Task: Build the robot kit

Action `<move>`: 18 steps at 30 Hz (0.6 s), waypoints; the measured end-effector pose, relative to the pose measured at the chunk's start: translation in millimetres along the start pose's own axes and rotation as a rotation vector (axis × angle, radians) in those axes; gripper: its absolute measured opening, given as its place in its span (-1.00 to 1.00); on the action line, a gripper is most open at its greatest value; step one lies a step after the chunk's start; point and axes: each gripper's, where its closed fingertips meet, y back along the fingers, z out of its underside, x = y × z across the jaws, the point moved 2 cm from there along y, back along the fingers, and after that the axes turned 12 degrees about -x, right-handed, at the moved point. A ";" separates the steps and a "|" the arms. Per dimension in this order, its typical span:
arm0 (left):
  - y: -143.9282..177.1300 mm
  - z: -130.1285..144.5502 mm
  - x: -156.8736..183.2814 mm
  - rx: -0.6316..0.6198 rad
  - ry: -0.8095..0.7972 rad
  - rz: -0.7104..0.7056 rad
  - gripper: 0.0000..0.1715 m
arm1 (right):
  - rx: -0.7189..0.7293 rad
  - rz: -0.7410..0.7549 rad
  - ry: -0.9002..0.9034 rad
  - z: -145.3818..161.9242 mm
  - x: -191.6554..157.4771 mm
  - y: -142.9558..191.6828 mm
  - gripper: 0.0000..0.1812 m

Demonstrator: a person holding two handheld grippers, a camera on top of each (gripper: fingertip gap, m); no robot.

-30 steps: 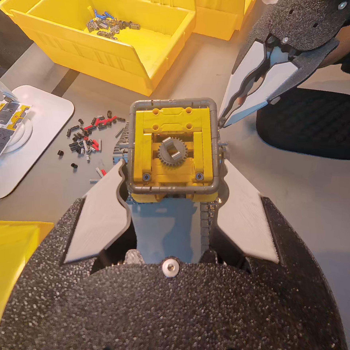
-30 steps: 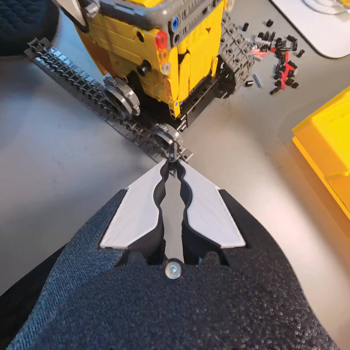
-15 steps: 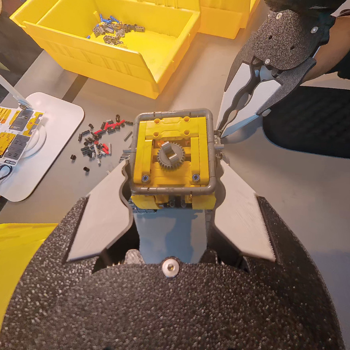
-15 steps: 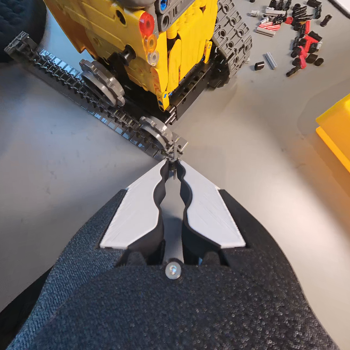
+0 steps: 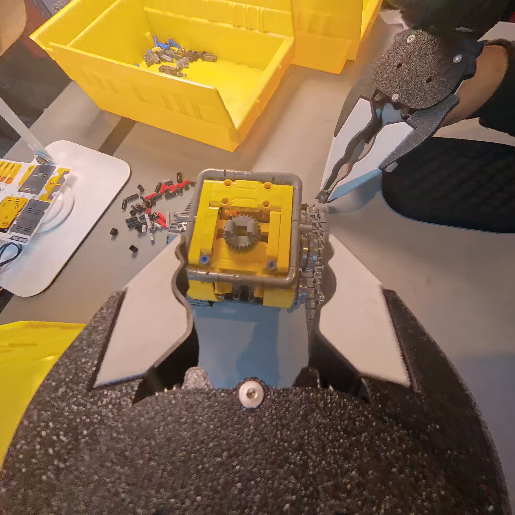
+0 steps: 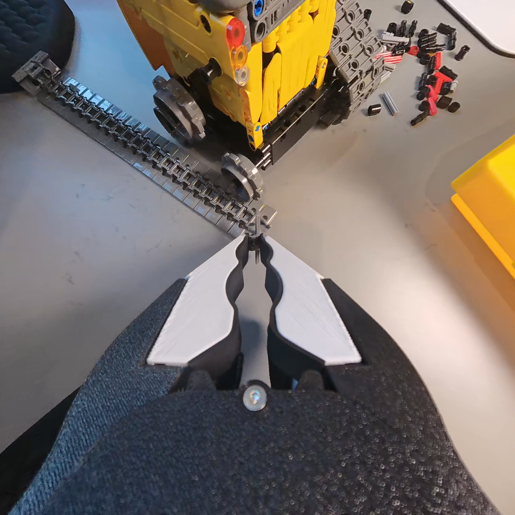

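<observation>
Yellow brick model (image 5: pixel 242 237) sat clamped between left gripper (image 5: pixel 250 250) fingers; right gripper (image 6: pixel 255 242) pinched the track (image 6: pixel 145 145) end beside it.

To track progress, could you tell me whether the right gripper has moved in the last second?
Yes: the right gripper has drawn rightward, off the yellow model, whose frame it nearly touched.

The yellow and grey brick-built model (image 5: pixel 242 237) stands on the grey table (image 5: pixel 418 278), between the left gripper's (image 5: pixel 253 267) fingers. A loose dark grey track chain (image 6: pixel 133 131) lies flat along its right side, one end pinched by the right gripper (image 6: pixel 255 242). Small black and red pins (image 5: pixel 150 206) lie scattered left of the model. Behind stands an open yellow plastic bin (image 5: pixel 178 92) with small parts in it.
</observation>
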 end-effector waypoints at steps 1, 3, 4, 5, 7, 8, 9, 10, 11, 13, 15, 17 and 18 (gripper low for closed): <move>-6.4 1.2 -2.0 -0.034 0.003 0.027 0.26 | 0.000 -0.006 0.000 0.9 -0.9 -0.2 -0.92; -17.8 0.0 -7.0 -0.110 -0.012 0.053 0.42 | -0.004 -0.015 0.002 2.0 -1.8 -1.5 -0.92; -24.3 2.3 -8.5 -0.172 -0.028 0.070 0.45 | -0.006 -0.013 0.003 2.0 -1.9 -1.7 -0.92; -31.0 8.3 -10.7 -0.251 -0.044 0.083 0.38 | -0.004 -0.012 0.007 1.7 -2.7 -1.2 -0.92; -37.9 15.2 -10.0 -0.331 -0.069 0.126 0.24 | 0.008 -0.011 0.017 0.9 -5.3 1.9 -0.92; -37.4 15.3 -10.6 -0.350 -0.073 0.131 0.23 | 0.016 -0.010 0.021 1.4 -6.2 3.7 -0.92; -37.2 15.3 -11.4 -0.367 -0.085 0.121 0.23 | 0.024 -0.012 0.023 2.4 -6.7 5.4 -0.92; -37.8 13.4 -11.9 -0.365 -0.079 0.106 0.23 | 0.032 -0.016 0.019 3.7 -6.7 6.5 -0.92; -38.8 11.4 -12.2 -0.353 -0.075 0.093 0.22 | 0.040 -0.018 0.012 4.8 -6.1 7.3 -0.92; -39.0 9.4 -11.2 -0.335 -0.053 0.090 0.22 | 0.055 -0.019 0.004 5.7 -4.7 9.0 -0.92; -37.3 8.0 -10.8 -0.317 -0.038 0.082 0.22 | 0.063 -0.018 0.003 6.2 -3.9 10.2 -0.92; -32.3 6.0 -10.8 -0.301 -0.030 0.067 0.21 | 0.068 -0.020 0.007 6.6 -4.1 11.1 -0.92; -28.8 4.4 -10.9 -0.291 -0.023 0.061 0.22 | 0.068 -0.020 0.008 7.0 -3.9 11.5 -0.92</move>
